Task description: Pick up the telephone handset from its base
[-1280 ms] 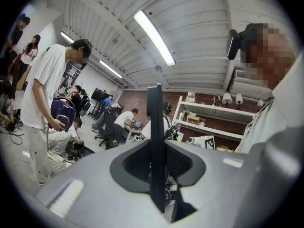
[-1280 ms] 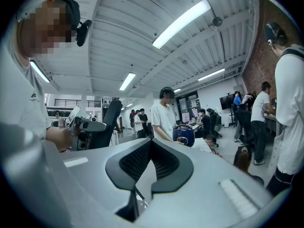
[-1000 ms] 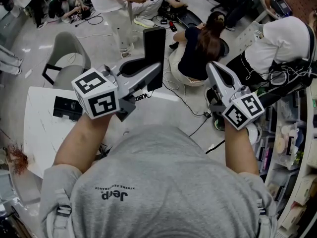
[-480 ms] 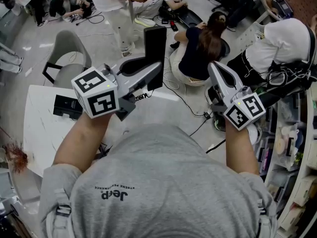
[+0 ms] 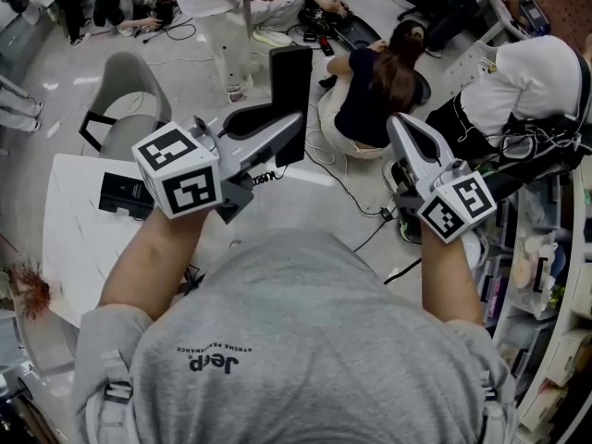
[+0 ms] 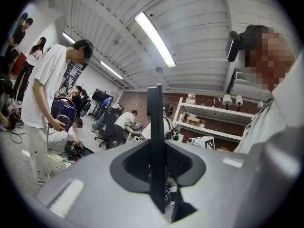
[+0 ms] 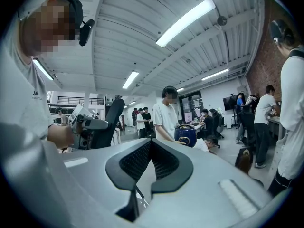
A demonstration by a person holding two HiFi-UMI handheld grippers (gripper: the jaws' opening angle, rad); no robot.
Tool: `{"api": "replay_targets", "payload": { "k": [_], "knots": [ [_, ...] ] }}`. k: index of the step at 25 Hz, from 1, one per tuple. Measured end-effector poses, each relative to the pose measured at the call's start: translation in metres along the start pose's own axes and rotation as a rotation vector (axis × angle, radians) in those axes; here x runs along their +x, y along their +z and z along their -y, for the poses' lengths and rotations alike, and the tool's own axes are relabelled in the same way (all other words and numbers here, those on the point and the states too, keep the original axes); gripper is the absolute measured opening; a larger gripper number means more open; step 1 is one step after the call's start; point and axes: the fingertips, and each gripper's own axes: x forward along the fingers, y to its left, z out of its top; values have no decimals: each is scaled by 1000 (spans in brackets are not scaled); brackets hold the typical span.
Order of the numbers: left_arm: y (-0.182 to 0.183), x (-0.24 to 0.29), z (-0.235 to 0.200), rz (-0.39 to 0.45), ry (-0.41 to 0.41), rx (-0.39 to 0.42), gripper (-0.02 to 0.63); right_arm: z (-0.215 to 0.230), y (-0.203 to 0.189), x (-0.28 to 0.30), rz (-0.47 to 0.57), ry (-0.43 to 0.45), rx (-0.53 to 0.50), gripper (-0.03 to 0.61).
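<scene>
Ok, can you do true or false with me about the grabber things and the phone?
1. The left gripper grips the black handset. True.
2. The right gripper grips something too. False: its jaws are together with nothing between them.
3. The handset rests on its base. False: it is held up in the air, and the base lies apart from it on the table.
4. The table is white. True.

Black handset [image 5: 289, 86], grey left gripper [image 5: 277, 135] and right gripper [image 5: 400, 126], black-and-white square patterns on their cubes [image 5: 180, 178]. At nine o'clock, black base [image 5: 125, 195] on white table [image 5: 79, 248].
</scene>
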Motion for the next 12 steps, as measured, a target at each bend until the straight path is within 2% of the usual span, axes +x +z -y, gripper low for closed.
{"api": "replay_targets", "payload": {
  "k": [12],
  "knots": [
    [0,-4,0,6,-2,-4,139,-6,0,2,-9,16,-14,3]
  ]
}}
